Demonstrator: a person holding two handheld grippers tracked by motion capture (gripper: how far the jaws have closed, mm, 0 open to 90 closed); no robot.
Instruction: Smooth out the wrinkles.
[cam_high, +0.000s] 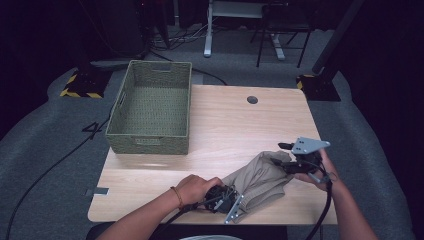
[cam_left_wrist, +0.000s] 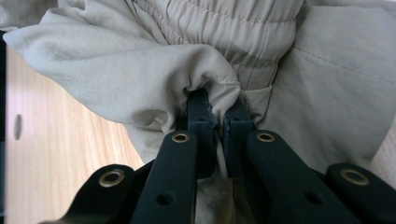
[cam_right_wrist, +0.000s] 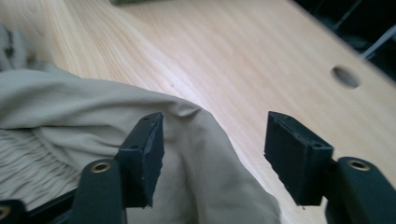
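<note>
Left gripper view shows your left gripper (cam_left_wrist: 217, 116) clenched on the beige trousers (cam_left_wrist: 140, 60); your right gripper (cam_right_wrist: 215, 154) stands released above them, apparently just clear of the worktop (cam_right_wrist: 233, 56).

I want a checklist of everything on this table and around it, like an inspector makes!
Surface: light wooden table, round cable hole.
Job's things: crumpled beige garment with elastic waistband, at the near edge.
Clutter: empty green woven basket, far left.
Grippers: left claw pinches a garment fold; right claw is open above the cloth, gripping nothing.
Cables: one trails from each claw; more on the floor.
Surroundings: grey carpet, dark curtains, desk legs, hazard-striped bases.
</note>
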